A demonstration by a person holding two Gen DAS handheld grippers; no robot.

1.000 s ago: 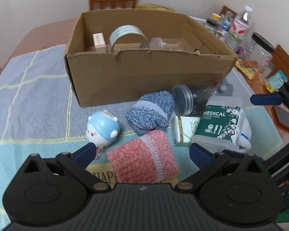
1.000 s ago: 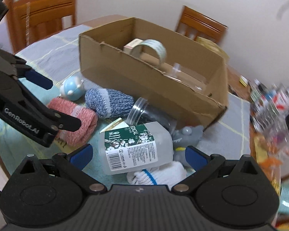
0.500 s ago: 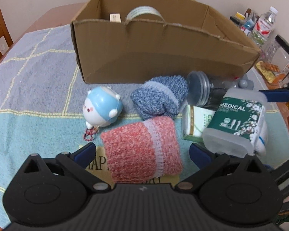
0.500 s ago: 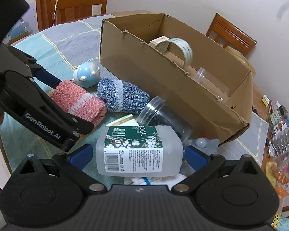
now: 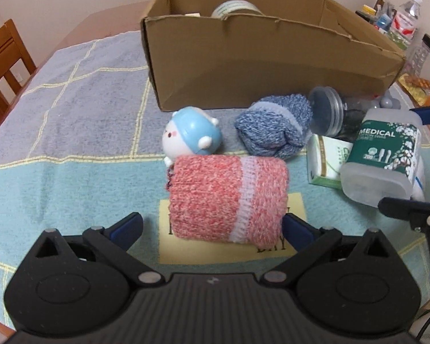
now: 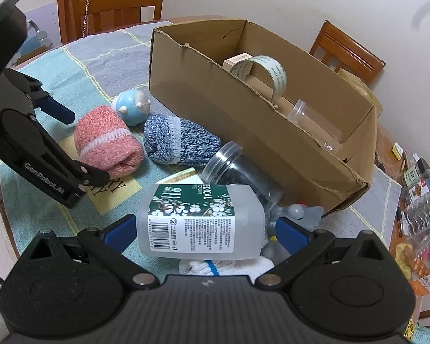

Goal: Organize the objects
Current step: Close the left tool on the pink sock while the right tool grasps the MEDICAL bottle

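A rolled pink sock [image 5: 228, 197] lies on the tablecloth, and my open left gripper [image 5: 212, 228] has a finger on each side of its near end. A cotton swab container [image 6: 199, 223] with a green label lies on its side between the fingers of my open right gripper [image 6: 205, 233]. The pink sock [image 6: 107, 140] and the left gripper also show in the right wrist view. Behind lie a rolled blue sock [image 5: 273, 124], a blue and white toy [image 5: 190, 134], a clear jar [image 5: 328, 111] and a small green box [image 5: 326, 160]. A cardboard box [image 5: 269, 66] stands beyond them.
The cardboard box holds a tape roll [image 6: 262, 68], a small carton [image 6: 238, 60] and a clear cup [image 6: 309, 120]. A grey toy [image 6: 299, 210] and a white cloth [image 6: 226, 266] lie by the swab container. Bottles and jars [image 5: 398, 23] crowd the table's right edge. Wooden chairs [image 6: 111, 0] stand around.
Both grippers have moved forward and down. The pink sock now sits between the left fingers and the swab container between the right fingers.
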